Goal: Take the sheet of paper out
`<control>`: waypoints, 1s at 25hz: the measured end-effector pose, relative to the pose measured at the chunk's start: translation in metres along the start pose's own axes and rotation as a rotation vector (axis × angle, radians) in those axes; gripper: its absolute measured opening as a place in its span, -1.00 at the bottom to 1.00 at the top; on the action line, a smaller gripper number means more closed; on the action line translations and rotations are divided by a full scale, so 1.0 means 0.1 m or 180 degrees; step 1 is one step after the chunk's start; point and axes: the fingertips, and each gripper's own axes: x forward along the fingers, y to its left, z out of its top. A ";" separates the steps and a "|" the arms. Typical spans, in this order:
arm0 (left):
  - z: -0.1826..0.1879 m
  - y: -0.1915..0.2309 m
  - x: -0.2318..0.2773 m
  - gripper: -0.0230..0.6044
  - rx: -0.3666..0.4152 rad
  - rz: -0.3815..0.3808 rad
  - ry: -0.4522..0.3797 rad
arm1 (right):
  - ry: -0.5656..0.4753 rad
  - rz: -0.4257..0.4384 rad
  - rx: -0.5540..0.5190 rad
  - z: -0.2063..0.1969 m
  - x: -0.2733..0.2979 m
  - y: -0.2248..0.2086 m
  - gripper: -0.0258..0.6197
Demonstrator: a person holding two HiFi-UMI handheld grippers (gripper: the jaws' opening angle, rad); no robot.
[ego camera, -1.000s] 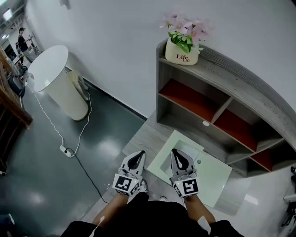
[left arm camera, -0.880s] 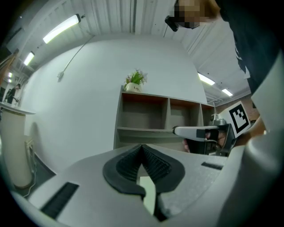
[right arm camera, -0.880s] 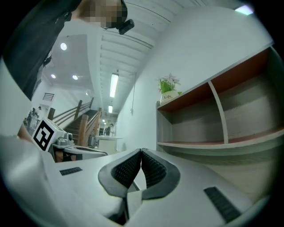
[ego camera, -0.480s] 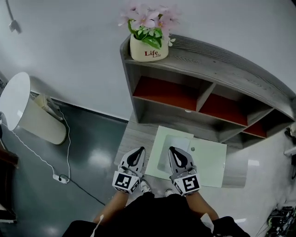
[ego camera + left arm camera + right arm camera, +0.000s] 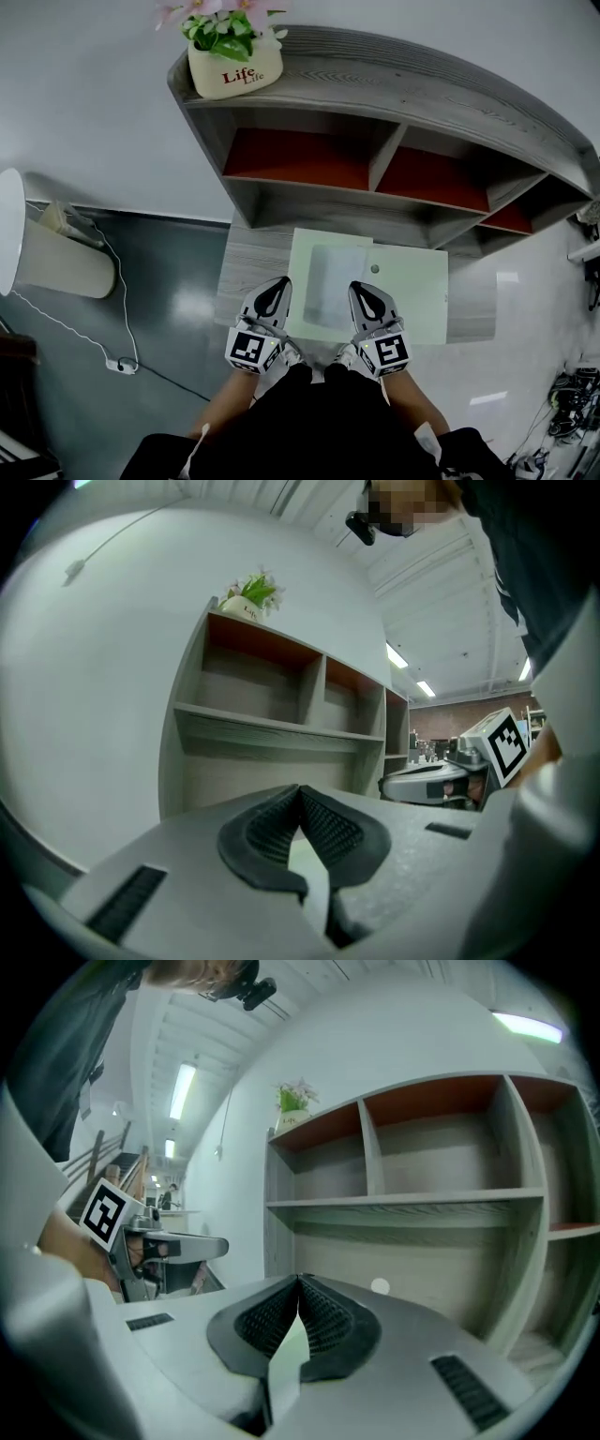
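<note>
Head view, step: approach, by my reading; neither gripper has touched anything yet.
Head view, paper: a paler rectangle (image 5: 336, 277) lies inside a pale green folder (image 5: 417, 305) flat on the desk (image 5: 246, 272), below the shelf unit (image 5: 375, 89); I take this rectangle for the sheet.
Head view, left gripper (image 5: 277, 289): tips over the folder's near left corner, just beside the sheet's left edge, jaws together.
Head view, right gripper (image 5: 366, 292): tips over the folder just right of the sheet, jaws together.
Head view, fastener: a small round stud (image 5: 375, 269) sits on the folder beyond the right gripper; probably a snap.
Left gripper view, left gripper (image 5: 300, 799): ribbed pads meet at the tip with nothing clamped; a pale green sliver shows through the gap behind them, likely the folder underneath.
Right gripper view, right gripper (image 5: 300, 1286): pads pressed tip to tip, holding nothing; the same pale green shows behind them and the shelves stand ahead.
Next move, judgement: both jaws need to spread and come lower, one to pin or lift the folder, the other to pinch the sheet's edge.
</note>
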 end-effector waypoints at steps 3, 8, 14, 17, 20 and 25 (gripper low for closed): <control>-0.10 -0.07 0.11 -0.91 -0.0009 -0.0017 0.0053 | 0.0190 -0.0030 0.0060 -0.28 0.01 -0.13 -0.85; -0.27 -0.11 0.20 -0.91 -0.0058 0.0016 0.0165 | 0.0517 -0.0097 0.0245 -0.75 0.01 -0.30 -0.85; -0.42 -0.14 0.32 -0.91 -0.0041 0.0009 0.0279 | 0.0906 -0.0188 0.0492 -1.27 0.04 -0.50 -0.84; -0.49 -0.16 0.35 -0.91 -0.0039 -0.0003 0.0336 | 0.1104 -0.0207 0.0693 -1.52 0.06 -0.56 -0.65; -0.56 -0.14 0.35 -0.91 -0.0043 0.0003 0.0389 | 0.1303 -0.0215 0.0933 -1.75 0.09 -0.60 -0.48; -0.66 -0.11 0.34 -0.91 -0.0061 0.0030 0.0461 | 0.1588 -0.0234 0.1169 -2.07 0.20 -0.62 -0.26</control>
